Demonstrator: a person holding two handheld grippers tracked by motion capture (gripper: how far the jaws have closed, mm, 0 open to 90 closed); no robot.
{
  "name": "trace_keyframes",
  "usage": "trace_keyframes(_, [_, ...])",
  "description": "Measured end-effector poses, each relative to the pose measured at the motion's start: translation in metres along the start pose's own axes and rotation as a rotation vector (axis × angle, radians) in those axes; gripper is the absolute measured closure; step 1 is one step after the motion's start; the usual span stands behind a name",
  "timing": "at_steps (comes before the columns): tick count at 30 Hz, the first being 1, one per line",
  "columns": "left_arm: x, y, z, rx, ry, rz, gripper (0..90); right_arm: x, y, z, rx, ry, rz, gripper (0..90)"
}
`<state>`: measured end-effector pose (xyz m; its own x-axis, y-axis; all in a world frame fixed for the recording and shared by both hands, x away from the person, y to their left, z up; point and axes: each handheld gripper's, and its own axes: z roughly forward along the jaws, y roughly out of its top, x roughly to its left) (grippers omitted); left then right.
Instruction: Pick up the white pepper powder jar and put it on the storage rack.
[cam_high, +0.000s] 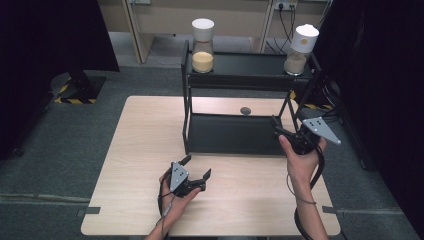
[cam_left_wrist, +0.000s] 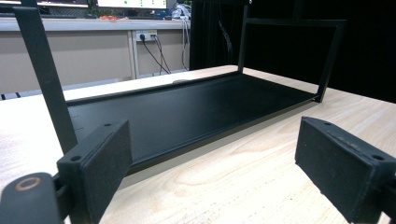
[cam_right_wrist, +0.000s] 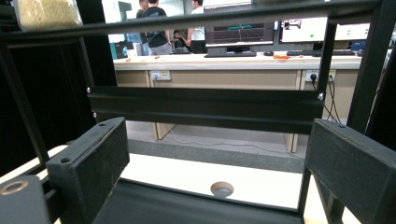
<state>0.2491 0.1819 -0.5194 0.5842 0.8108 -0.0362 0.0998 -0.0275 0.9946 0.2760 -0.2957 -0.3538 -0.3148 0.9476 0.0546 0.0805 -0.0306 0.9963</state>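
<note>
Two clear glass jars with white lids stand on the top shelf of one black metal two-tier rack (cam_high: 235, 80), which sits on the far half of a pale wooden table (cam_high: 145, 145). The left jar (cam_high: 202, 39), at the shelf's left end, holds a yellowish grain; the right jar (cam_high: 302, 44), at the right end, is tilted slightly and holds a paler, beige grain. No label or writing can be read on either. The rack's lower shelf (cam_left_wrist: 187, 112) is a flat black tray resting on the table. One small grey round disc (cam_high: 245, 110) lies on the table just behind the rack. Two hand-held grippers are in view. The left gripper (cam_high: 196, 169) hovers over the table in front of the rack, jaws spread wide and holding nothing. The right gripper (cam_high: 276, 125) sits at the rack's right front corner, level with the lower shelf, its jaws likewise parted and grasping nothing.
</note>
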Motion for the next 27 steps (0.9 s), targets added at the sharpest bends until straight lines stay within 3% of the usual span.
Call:
trace_keyframes(14, [-0.002,0.000,0.000,-0.003,0.006,0.002,10.5,0.001,-0.026,-0.006,0.033,0.004,-0.004,6.2])
trace_keyframes(27, [-0.001,0.000,0.000,-0.002,0.005,0.000,10.5,0.000,-0.040,-0.010,0.046,-0.001,-0.022,6.2])
